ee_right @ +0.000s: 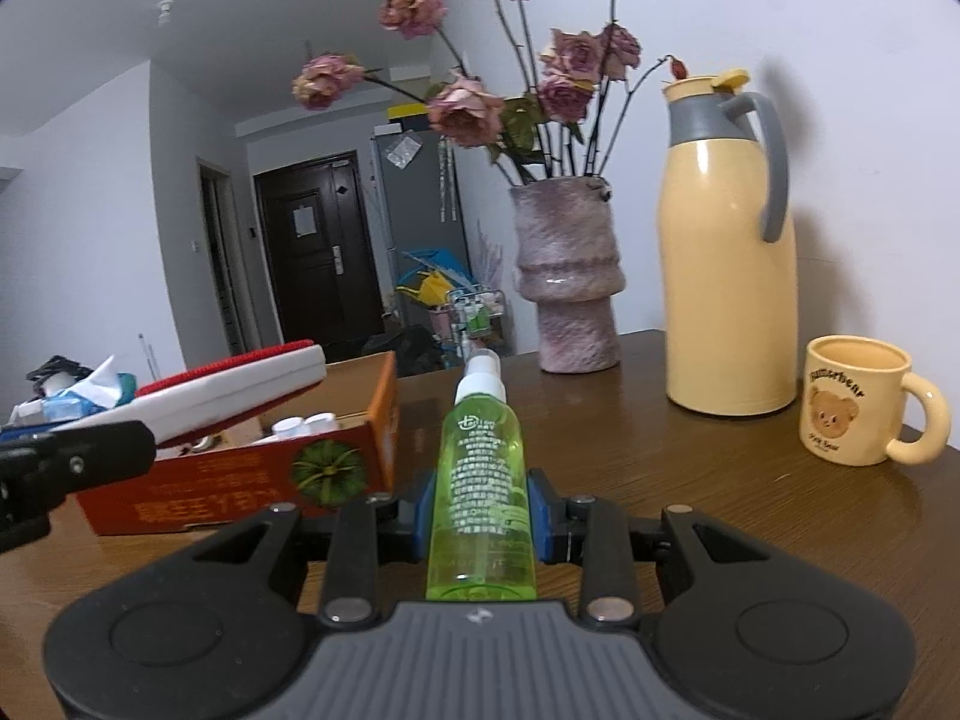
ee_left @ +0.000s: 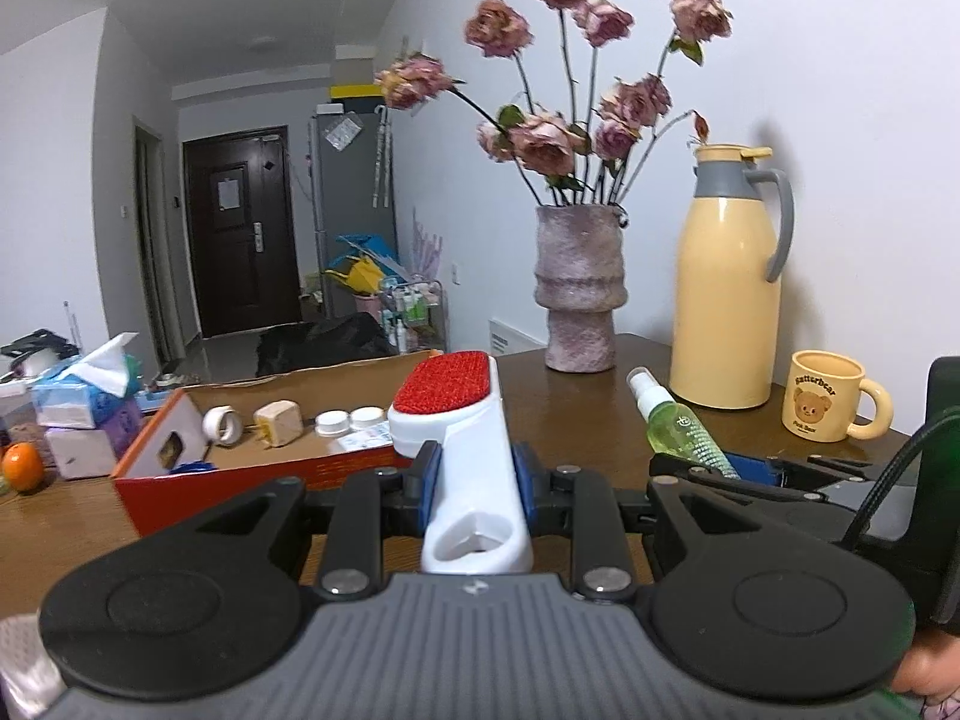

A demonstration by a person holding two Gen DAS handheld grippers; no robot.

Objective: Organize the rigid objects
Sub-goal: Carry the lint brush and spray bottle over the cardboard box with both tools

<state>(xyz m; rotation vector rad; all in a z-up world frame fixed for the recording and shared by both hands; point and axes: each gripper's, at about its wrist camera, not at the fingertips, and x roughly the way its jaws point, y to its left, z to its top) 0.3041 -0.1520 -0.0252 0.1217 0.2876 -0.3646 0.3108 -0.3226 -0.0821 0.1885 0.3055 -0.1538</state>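
My left gripper (ee_left: 474, 480) is shut on a white lint brush (ee_left: 468, 438) with a red pad, held above the near edge of an open orange cardboard box (ee_left: 240, 474). The box holds a tape roll (ee_left: 221, 423), a beige block (ee_left: 279, 420) and two white caps (ee_left: 351, 420). My right gripper (ee_right: 480, 510) is shut on a green spray bottle (ee_right: 483, 480), nozzle pointing forward, above the wooden table (ee_right: 660, 480). The brush (ee_right: 228, 390) and box (ee_right: 252, 474) show at left in the right wrist view; the bottle (ee_left: 684, 426) shows at right in the left wrist view.
A pink vase of dried roses (ee_left: 579, 288), a yellow thermos jug (ee_left: 729, 282) and a yellow bear mug (ee_left: 828, 396) stand at the table's back right. Tissue packs (ee_left: 84, 402) and an orange (ee_left: 23, 467) lie at the left.
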